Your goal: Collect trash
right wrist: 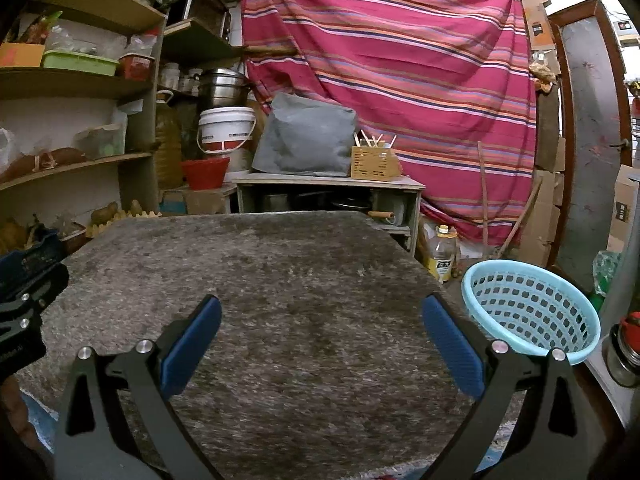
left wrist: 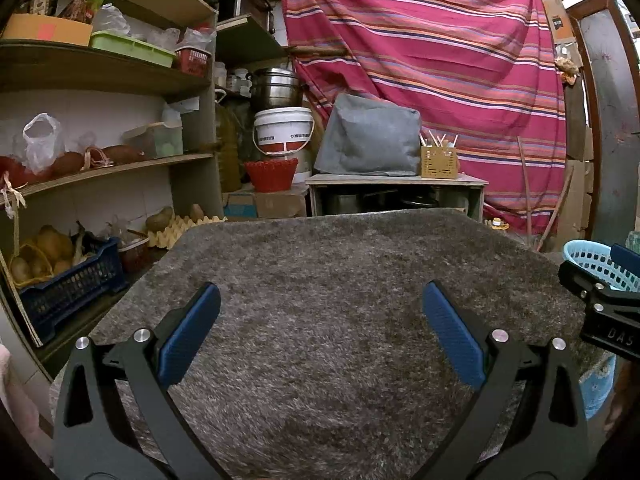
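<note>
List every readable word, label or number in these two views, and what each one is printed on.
"DAS": white letters on the black body of the right gripper, cut off at the frame edge.
White bucket: label print too blurred to read.
Yellow-labelled bottle: too small.
Cardboard boxes: marks unreadable.

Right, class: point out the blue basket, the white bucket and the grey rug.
blue basket [right wrist: 532,308], right wrist view, on its inner mesh wall.
white bucket [left wrist: 283,130], left wrist view, on its side.
grey rug [right wrist: 280,280], right wrist view, on its bare middle.
</note>
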Demonstrator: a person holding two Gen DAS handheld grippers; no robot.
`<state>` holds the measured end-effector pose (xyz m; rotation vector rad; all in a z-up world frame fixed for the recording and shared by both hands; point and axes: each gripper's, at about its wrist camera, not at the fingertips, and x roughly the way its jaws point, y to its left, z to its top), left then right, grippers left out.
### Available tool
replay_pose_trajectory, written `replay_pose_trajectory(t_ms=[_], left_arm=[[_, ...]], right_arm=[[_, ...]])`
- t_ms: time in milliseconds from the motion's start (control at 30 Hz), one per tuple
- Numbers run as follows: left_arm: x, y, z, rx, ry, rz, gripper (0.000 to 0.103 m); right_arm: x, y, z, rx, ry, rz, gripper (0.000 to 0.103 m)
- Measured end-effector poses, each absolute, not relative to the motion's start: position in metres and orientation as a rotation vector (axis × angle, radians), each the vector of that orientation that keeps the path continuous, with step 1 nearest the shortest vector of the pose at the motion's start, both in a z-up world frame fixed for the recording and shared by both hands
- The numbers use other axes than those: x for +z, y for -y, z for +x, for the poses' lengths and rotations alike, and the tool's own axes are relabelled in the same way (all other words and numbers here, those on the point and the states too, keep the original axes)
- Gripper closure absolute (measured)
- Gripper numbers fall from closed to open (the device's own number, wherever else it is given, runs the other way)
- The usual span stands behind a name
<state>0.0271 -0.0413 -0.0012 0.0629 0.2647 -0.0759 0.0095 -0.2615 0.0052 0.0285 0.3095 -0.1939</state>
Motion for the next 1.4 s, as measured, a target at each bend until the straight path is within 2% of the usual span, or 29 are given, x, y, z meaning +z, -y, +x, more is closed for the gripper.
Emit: replay_pose_trajectory(t_ms=[1400], left_arm=[[0.001, 0.042, 0.029, -0.068, -0.267, 0.064, 0.005]], right_arm=[[0.001, 0.27, 0.01, -0.188, -0.315, 0.028, 0.004]])
